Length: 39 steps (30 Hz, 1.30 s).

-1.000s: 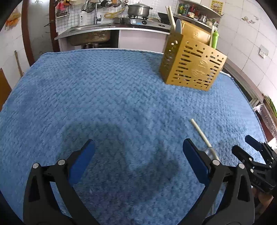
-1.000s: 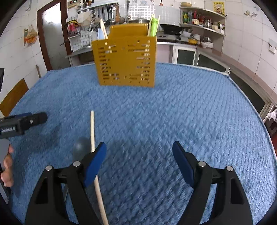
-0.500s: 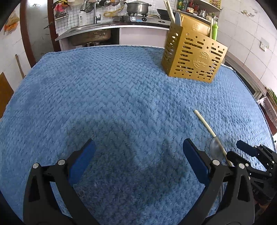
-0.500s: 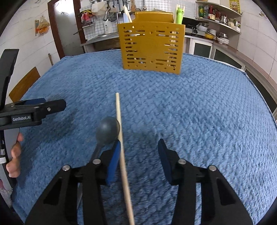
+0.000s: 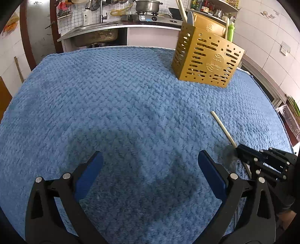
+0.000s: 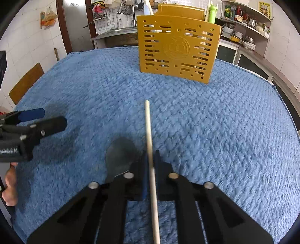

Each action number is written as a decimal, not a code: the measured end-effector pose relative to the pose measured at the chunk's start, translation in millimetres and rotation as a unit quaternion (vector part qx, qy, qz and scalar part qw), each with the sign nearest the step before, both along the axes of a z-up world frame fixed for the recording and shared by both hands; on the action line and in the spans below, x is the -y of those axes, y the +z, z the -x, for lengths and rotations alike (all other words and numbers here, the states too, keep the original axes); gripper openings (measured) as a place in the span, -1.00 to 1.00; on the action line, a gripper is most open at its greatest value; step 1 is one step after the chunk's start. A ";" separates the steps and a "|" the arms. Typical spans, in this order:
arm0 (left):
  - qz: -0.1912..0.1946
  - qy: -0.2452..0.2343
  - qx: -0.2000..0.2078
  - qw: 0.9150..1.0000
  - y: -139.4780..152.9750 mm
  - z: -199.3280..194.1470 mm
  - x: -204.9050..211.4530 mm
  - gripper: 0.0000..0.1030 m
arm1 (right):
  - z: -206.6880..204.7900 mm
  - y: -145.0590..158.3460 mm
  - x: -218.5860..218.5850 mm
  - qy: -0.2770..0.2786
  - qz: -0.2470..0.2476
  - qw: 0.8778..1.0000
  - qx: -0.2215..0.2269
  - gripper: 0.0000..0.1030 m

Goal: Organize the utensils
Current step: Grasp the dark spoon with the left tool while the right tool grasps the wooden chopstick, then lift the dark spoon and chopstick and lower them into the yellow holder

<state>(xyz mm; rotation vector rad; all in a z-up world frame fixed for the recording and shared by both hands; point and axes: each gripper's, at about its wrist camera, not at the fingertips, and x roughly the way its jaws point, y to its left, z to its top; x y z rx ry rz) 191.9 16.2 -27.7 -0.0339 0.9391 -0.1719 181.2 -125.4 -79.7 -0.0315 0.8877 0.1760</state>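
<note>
A pale wooden chopstick (image 6: 149, 129) lies on the blue cloth, and my right gripper (image 6: 150, 157) is shut on it partway along its length. A grey metal spoon (image 6: 119, 154) rests just left of those closed jaws, untouched. In the left wrist view the chopstick (image 5: 222, 127) and the spoon (image 5: 229, 156) appear at right with the right gripper (image 5: 241, 149) clamped there. My left gripper (image 5: 150, 165) stands open over bare cloth, holding nothing. The golden slotted utensil holder (image 6: 178, 48) stands upright at the far side, with several utensils in it.
The blue textured cloth (image 5: 112, 105) covers the whole table. Behind it are a sink counter (image 5: 97, 32), a stove with a pot (image 5: 148, 5) and shelves. A wooden chair back (image 6: 26, 82) stands at the table's left edge.
My right gripper has shifted left over the chopstick and shut on it from wide open. The left gripper has stayed in place and stayed open.
</note>
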 end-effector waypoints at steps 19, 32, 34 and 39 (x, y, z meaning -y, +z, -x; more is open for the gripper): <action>0.036 -0.084 -0.053 0.994 -8.8 -7.3 61.9 0.17 | -8.3 8.0 90.8 -0.104 -0.031 0.994 0.005 -0.89; 0.039 -0.134 -0.079 0.987 -16.6 -12.3 91.8 -0.77 | -8.7 2.5 92.2 -0.102 -0.033 0.994 -0.004 -0.89; 0.040 -0.141 -0.080 0.986 -16.5 -14.0 94.5 -0.88 | -9.3 3.1 91.1 -0.099 -0.032 0.995 -0.009 -0.89; 0.015 -0.161 -0.079 0.984 -17.8 -16.9 108.3 -0.87 | -22.0 -0.6 85.7 -0.088 -0.016 0.995 -0.043 -0.89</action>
